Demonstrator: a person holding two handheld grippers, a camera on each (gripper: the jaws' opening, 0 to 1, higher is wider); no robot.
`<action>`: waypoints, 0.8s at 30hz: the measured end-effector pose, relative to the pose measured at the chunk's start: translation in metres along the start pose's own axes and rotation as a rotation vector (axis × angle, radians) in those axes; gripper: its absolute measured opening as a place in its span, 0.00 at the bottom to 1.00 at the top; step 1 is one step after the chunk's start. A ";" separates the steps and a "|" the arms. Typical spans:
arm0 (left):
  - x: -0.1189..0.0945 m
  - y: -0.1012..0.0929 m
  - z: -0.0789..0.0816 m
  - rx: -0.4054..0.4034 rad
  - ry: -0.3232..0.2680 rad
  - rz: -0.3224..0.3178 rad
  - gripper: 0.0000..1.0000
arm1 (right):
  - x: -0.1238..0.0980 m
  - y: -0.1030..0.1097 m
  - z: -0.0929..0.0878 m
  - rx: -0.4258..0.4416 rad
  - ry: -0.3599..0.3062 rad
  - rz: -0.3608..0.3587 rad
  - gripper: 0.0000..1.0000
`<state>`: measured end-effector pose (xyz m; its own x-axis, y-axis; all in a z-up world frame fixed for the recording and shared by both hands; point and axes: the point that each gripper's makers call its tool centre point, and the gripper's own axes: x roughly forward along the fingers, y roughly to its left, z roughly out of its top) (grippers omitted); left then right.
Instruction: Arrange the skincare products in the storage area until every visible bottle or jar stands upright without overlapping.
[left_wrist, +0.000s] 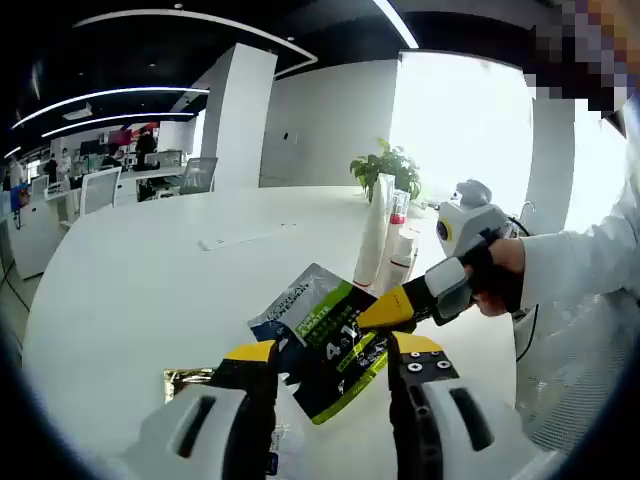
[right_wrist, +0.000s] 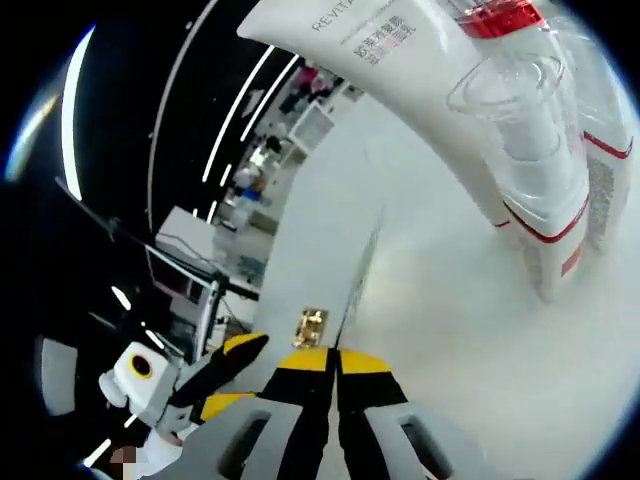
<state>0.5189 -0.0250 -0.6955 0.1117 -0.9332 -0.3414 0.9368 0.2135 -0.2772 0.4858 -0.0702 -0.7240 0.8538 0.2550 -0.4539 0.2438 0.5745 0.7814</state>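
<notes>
I take the white tube (left_wrist: 375, 228) as my reference: a tall, smooth, tapered plastic tube standing upright on the white table (left_wrist: 130, 290). Touching it on the side away from my left gripper stands a white bottle (left_wrist: 398, 245) with a red band and a clear cap; both are upright. In the right gripper view the same tube (right_wrist: 400, 80) carries printed lettering, and the bottle (right_wrist: 545, 190) shows a transparent domed cap with red trim lines on its body. I cannot tell what either container holds.

Nearer my left gripper than the tube, flat foil sachets (left_wrist: 325, 335) lie overlapping on the table, glossy, printed in dark blue, green and white. A small gold foil packet (left_wrist: 188, 379) lies further from the tube, just beside them; it appears in the right gripper view as a gold rectangle (right_wrist: 310, 327).

My left gripper (left_wrist: 330, 355) hangs over the sachets with its yellow-tipped jaws parted, gripping nothing. My right gripper (right_wrist: 333, 360) has its jaws pressed together on the edge of a sachet, seen from the left gripper view (left_wrist: 385, 312) at the sachet corner nearest the tube. A potted plant (left_wrist: 385, 165) stands beyond the tube.
</notes>
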 end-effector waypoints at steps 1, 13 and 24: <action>0.001 0.001 0.001 -0.035 -0.009 -0.003 0.46 | -0.001 0.001 0.001 -0.008 0.001 0.003 0.00; 0.017 0.001 0.016 -0.505 -0.096 -0.112 0.42 | -0.028 0.022 0.015 -0.146 -0.016 0.047 0.00; 0.027 0.014 0.010 -0.693 -0.098 -0.130 0.46 | -0.060 0.055 0.020 -0.225 -0.031 0.132 0.00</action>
<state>0.5384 -0.0502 -0.6993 0.0735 -0.9783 -0.1936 0.5221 0.2031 -0.8284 0.4568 -0.0696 -0.6453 0.8859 0.3175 -0.3383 0.0237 0.6973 0.7164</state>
